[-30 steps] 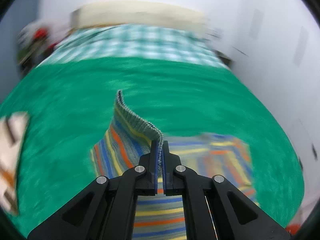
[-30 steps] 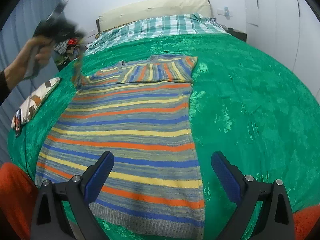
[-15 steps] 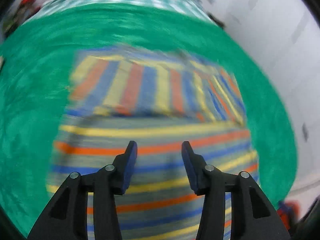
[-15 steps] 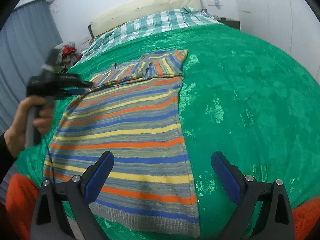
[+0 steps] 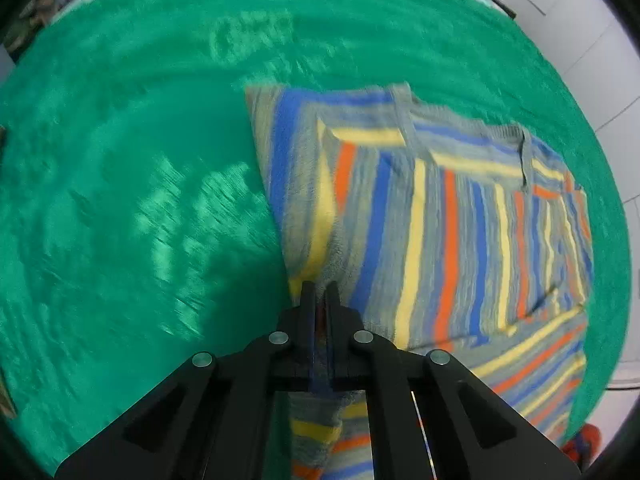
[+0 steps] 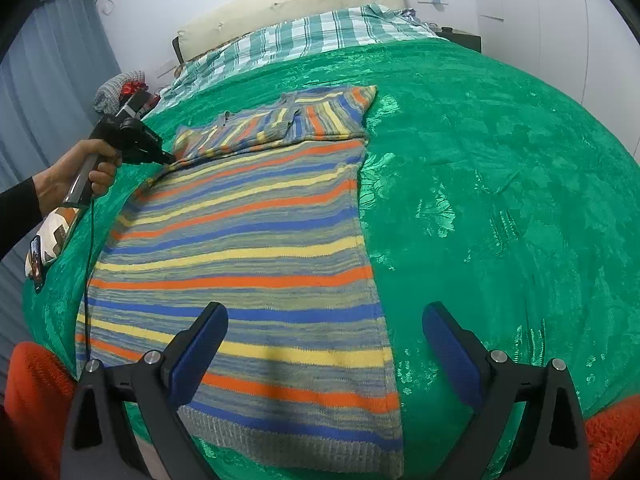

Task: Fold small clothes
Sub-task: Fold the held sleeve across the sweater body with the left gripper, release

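Across the bed lies a shiny green bedspread (image 6: pixel 500 184), and on it, nearer its left edge than its right, a striped knitted sweater (image 6: pixel 248 256) is laid flat with its ribbed hem toward the near edge and its neckline toward the head of the bed. Both sleeves are folded in across the chest, so that their stripes run crosswise to the stripes of the body. Beyond the bedspread a teal-and-white checked sheet (image 6: pixel 320 36) covers the head of the bed below a cream padded headboard (image 6: pixel 288 4), with white walls behind and grey-blue curtains (image 6: pixel 44 92) along the left side. To the right of the sweater the bedspread is broad and bare up to its right edge; to the left only a narrow strip remains, where a patterned cushion (image 6: pixel 52 236) rests at the edge, and a pile of clothes (image 6: pixel 120 88) sits by the head of the bed. The left gripper (image 5: pixel 319 292), held in the person's left hand (image 6: pixel 76 176), is clamped on the sweater's left edge at the folded sleeve, with knit fabric pinched between its closed fingers. The right gripper (image 6: pixel 324 340) hovers over the hem near the near edge, its blue-padded fingers (image 6: pixel 200 344) spread wide and holding nothing.
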